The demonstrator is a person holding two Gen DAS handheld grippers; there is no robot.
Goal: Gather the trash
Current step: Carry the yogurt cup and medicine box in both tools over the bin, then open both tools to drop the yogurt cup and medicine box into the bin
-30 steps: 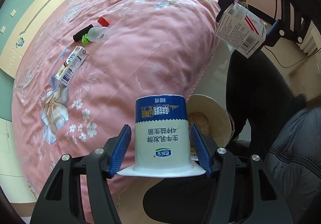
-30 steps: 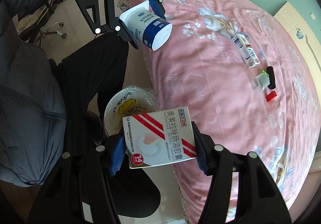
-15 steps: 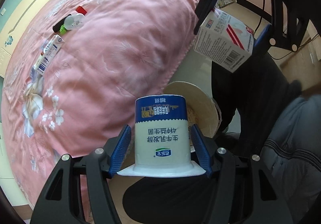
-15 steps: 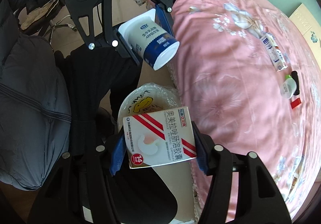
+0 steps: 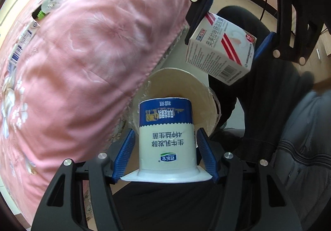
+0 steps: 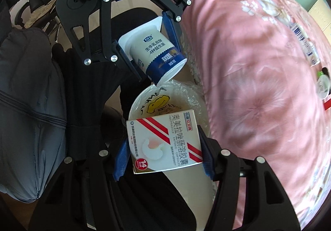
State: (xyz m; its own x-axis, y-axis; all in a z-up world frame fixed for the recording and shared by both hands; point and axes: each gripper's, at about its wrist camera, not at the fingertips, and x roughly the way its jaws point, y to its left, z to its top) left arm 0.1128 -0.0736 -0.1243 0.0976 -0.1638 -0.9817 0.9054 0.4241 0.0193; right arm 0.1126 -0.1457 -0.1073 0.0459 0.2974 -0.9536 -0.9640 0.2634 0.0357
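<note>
Looking down the left view, the left claw (image 5: 165, 154) pinches a smooth plastic yogurt cup (image 5: 166, 137) above the round paper bin (image 5: 186, 90) beside the bed (image 5: 82, 44). Right view: right claw (image 6: 163, 154) clamps a glossy cardboard medicine box (image 6: 163, 142) over that bin (image 6: 136, 106).

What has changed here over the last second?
Both grippers have swung away from over the pink bed toward the trash bin beside it. The yogurt cup now hangs at the bin's rim; the medicine box is over the bin. Both grips unchanged, nothing released; leftover items stay on the bed.
</note>
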